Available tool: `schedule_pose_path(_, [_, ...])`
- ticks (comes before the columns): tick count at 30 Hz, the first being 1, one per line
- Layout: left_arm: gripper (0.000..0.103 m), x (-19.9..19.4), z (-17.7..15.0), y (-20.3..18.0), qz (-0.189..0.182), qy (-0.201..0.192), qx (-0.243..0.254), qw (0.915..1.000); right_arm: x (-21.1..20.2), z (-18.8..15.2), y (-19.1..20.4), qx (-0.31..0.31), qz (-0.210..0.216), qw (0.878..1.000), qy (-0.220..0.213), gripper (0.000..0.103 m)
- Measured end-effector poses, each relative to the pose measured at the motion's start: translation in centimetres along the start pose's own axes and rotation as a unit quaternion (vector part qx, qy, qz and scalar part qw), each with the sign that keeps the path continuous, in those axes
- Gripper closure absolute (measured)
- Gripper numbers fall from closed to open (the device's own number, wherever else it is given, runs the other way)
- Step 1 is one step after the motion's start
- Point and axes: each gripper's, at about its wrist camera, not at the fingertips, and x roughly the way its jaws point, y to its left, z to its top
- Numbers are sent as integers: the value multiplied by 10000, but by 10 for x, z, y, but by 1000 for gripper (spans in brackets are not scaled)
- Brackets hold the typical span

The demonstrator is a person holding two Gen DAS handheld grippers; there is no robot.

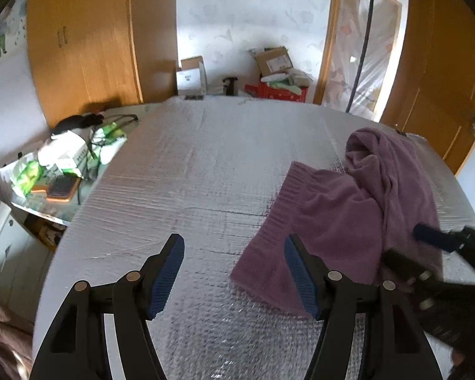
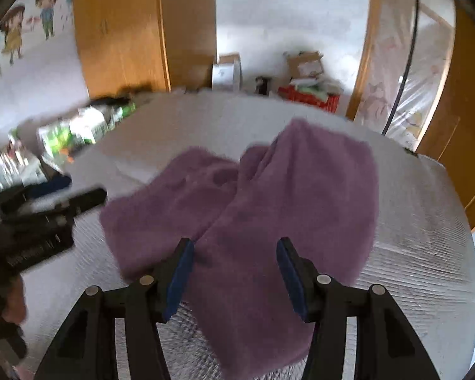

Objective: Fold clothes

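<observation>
Garment: a purple knit garment (image 2: 253,196) lies crumpled on the silver quilted table (image 1: 180,171), toward its right side, bunched into a ridge at the far end and flatter toward the near edge. Not yet folded; it probably needs spreading flat first.
Left gripper (image 1: 234,272): jaws apart and empty, hanging over bare table just beside the garment's near left corner; the right-hand jaw overlaps the cloth edge in the picture, but I cannot tell whether it touches.
Right gripper (image 2: 234,277): jaws apart, nothing clamped, poised above the near part of the garment.
Why so placed: my reading is that the two grippers flank the near hem, so that each can take one corner and pull the cloth straight.
Left wrist view only: the ribbed hem on the garment's left flap, the ridge of cloth at the far right, and the cluttered side table (image 1: 60,171) past the left edge.
Right wrist view only: the garment as two lobes meeting in a central crease, though blurred; a person's hand (image 2: 8,304) on the left gripper's handle.
</observation>
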Motion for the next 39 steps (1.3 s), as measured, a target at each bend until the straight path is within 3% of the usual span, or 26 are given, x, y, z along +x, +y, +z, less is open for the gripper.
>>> schedule_pose_path(4, [40,15,-4,-1,-54,191,-11,9998,8,-7,-5,111,72,9999,50,49])
schedule_pose_path(6, [42,23,-8,-1,-41,327,-1,9995,6,-9,-7,100,95,9999,23,62])
schedule_pose_path(8, [43,27,-10,1,-82,412,-54,9991,2,-10,-8,90,112,9999,-35,82])
schedule_pose_path(13, [43,36,-16,4,-79,530,-105,9985,-16,-9,-18,253,128,9992,-278,102])
schedule_pose_path(23, [43,36,-21,7,-69,555,-186,9983,-55,-20,-69,657,-311,9955,-613,102])
schedule_pose_path(27, [43,35,-21,7,-60,546,-168,9984,-76,-26,-101,977,-795,9883,-856,103])
schedule_pose_path(30, [43,33,-18,6,-54,511,-172,9985,-79,-28,-122,1213,-902,9855,-772,103])
schedule_pose_path(34, [44,31,-8,7,-21,384,-254,9989,-75,-29,-110,997,-373,9913,-771,101])
schedule_pose_path(36, [45,32,-5,9,-182,417,-403,9982,-70,-29,-97,823,35,9937,-756,87])
schedule_pose_path(38, [45,30,0,8,-292,396,-484,9976,-64,-31,-80,620,283,9952,-701,63])
schedule_pose_path(39, [45,29,1,7,-298,340,-481,9978,-60,-33,-70,479,382,9960,-655,61])
